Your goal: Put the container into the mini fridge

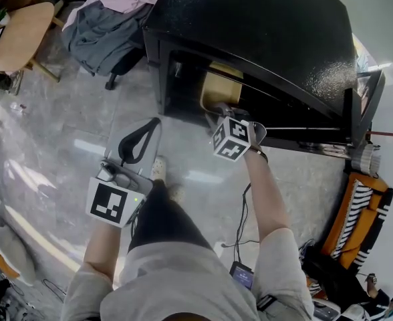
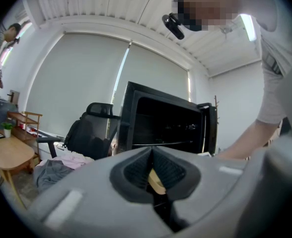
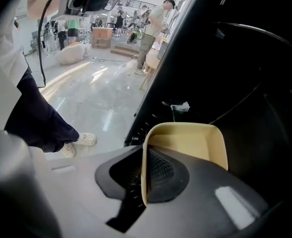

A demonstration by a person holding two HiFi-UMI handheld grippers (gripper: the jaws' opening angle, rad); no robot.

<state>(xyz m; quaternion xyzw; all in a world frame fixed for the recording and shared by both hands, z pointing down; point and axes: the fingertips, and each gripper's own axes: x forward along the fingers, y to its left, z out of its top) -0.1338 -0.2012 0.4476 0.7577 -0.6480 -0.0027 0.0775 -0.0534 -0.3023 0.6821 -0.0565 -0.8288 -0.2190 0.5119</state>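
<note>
Now we have the right gripper (image 3: 144,168) clamped on one side wall of the container (image 3: 190,143), which sits just inside the front edge of the open fridge (image 1: 263,39), while our left gripper (image 2: 152,157), jaws together and empty, hangs over the floor (image 1: 63,159).
</note>
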